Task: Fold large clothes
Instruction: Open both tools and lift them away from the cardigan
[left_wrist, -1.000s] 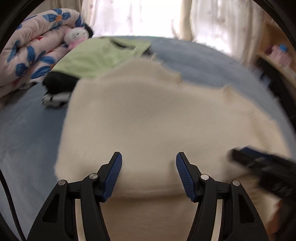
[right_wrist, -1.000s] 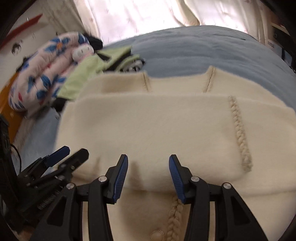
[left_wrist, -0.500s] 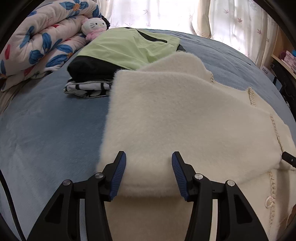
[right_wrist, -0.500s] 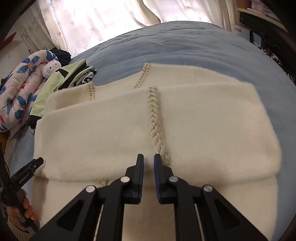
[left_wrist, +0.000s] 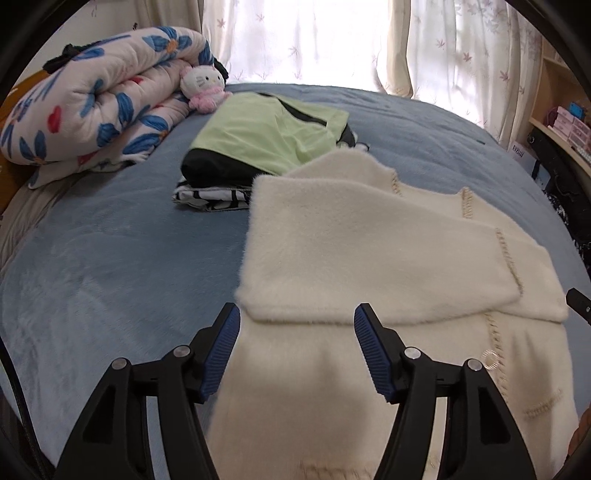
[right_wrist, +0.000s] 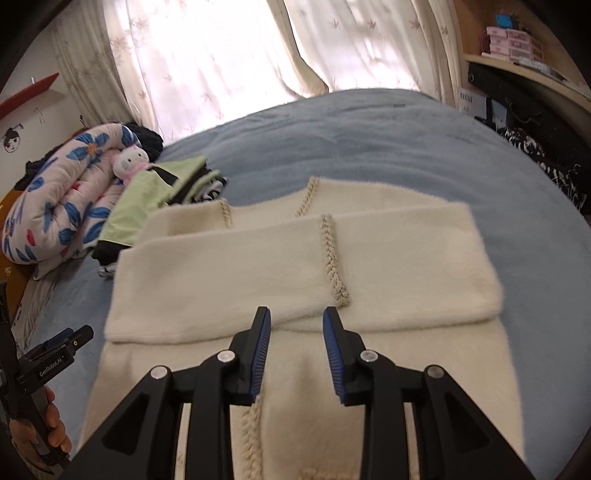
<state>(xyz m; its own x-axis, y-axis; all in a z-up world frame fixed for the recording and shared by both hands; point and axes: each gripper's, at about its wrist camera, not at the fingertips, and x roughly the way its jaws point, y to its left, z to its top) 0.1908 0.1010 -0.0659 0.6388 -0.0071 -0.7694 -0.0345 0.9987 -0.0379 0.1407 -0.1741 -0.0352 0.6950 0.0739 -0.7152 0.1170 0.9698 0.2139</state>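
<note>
A large cream fleece cardigan (left_wrist: 369, 266) with braided trim lies on the blue bed, its far part folded over toward me; it also shows in the right wrist view (right_wrist: 295, 273). My left gripper (left_wrist: 295, 321) is open and empty, hovering just above the folded edge near the garment's left side. My right gripper (right_wrist: 295, 325) is open and empty, above the folded edge near the braid (right_wrist: 334, 266). The left gripper's body (right_wrist: 55, 354) shows at the lower left of the right wrist view.
A stack of folded clothes with a light green top (left_wrist: 269, 140) lies just beyond the cardigan's left corner. A rolled floral quilt (left_wrist: 88, 114) and a white plush toy (left_wrist: 203, 85) sit at the far left. Shelves and a dark desk (right_wrist: 517, 85) stand to the right.
Both grippers have pulled back and risen from the folded edge. The right gripper, nearly shut half a second ago, has opened. The left jaws have widened.
</note>
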